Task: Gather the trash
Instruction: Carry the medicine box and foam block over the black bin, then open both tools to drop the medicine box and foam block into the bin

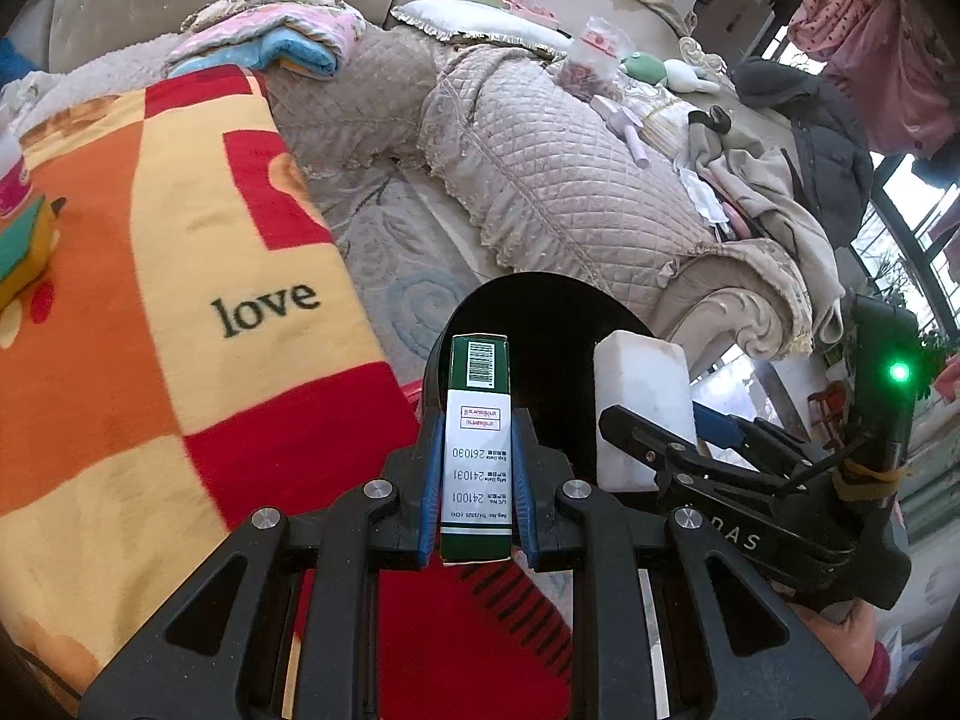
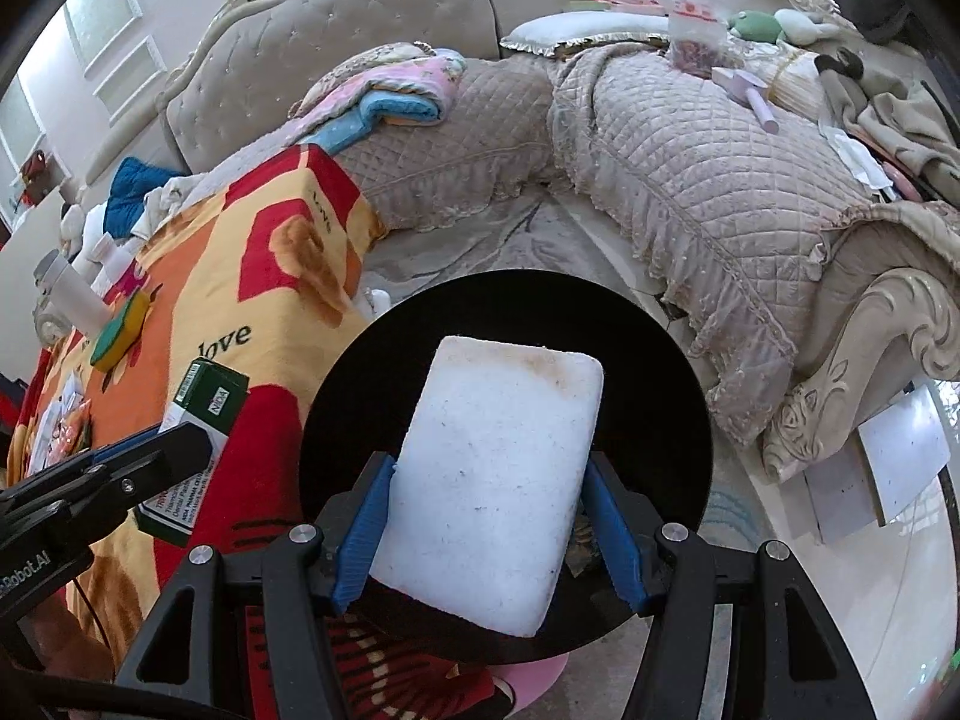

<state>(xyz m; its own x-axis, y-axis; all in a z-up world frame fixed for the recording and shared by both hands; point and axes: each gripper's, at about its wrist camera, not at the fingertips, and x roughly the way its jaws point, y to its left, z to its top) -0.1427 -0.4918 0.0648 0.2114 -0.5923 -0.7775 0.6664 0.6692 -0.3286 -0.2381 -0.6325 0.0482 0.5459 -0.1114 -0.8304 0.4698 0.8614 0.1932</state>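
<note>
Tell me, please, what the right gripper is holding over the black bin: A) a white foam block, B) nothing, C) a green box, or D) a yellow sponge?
A: the right gripper has its blue fingers shut on the foam block above the bin, while the green box sits in the left gripper.

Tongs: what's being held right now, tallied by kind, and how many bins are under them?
Green box, held in the left tongs: 1
White foam block, held in the right tongs: 1
Black bin, below both: 1
Total: 3
</note>
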